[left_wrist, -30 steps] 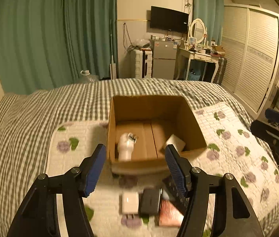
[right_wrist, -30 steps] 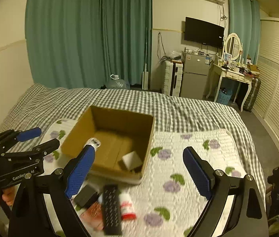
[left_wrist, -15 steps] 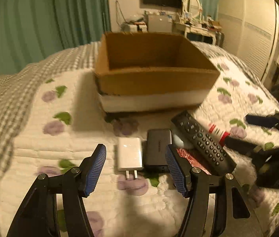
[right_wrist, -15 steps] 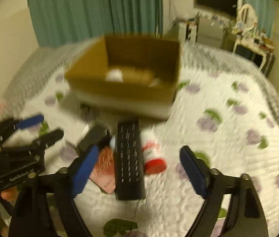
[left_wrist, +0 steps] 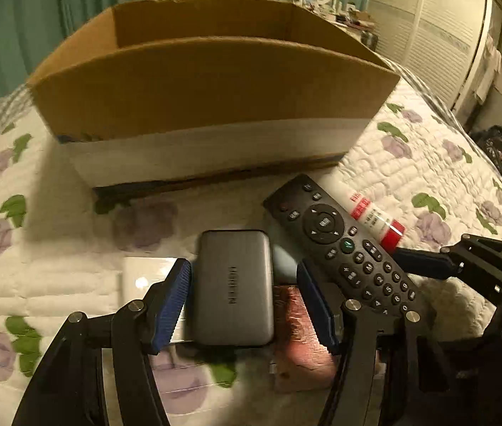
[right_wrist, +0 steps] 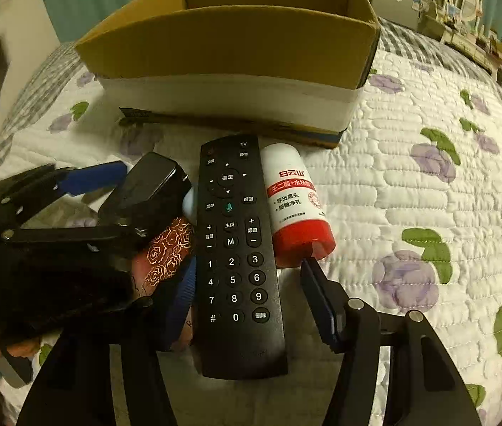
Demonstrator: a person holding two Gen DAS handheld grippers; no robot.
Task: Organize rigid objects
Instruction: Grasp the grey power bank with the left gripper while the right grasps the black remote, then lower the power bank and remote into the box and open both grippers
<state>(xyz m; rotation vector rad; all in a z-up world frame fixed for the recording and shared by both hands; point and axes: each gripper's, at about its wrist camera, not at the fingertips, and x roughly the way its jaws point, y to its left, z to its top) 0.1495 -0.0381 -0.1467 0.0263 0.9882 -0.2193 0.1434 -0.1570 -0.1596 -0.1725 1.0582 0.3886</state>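
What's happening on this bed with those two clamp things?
A person is tidying small items into the cardboard box using two hand-held grippers. The left gripper is open with its fingers on either side of a grey power bank. The right gripper is open around the black remote. A red-capped bottle and a rose-patterned item lie beside them on the quilt. Nothing is gripped yet.
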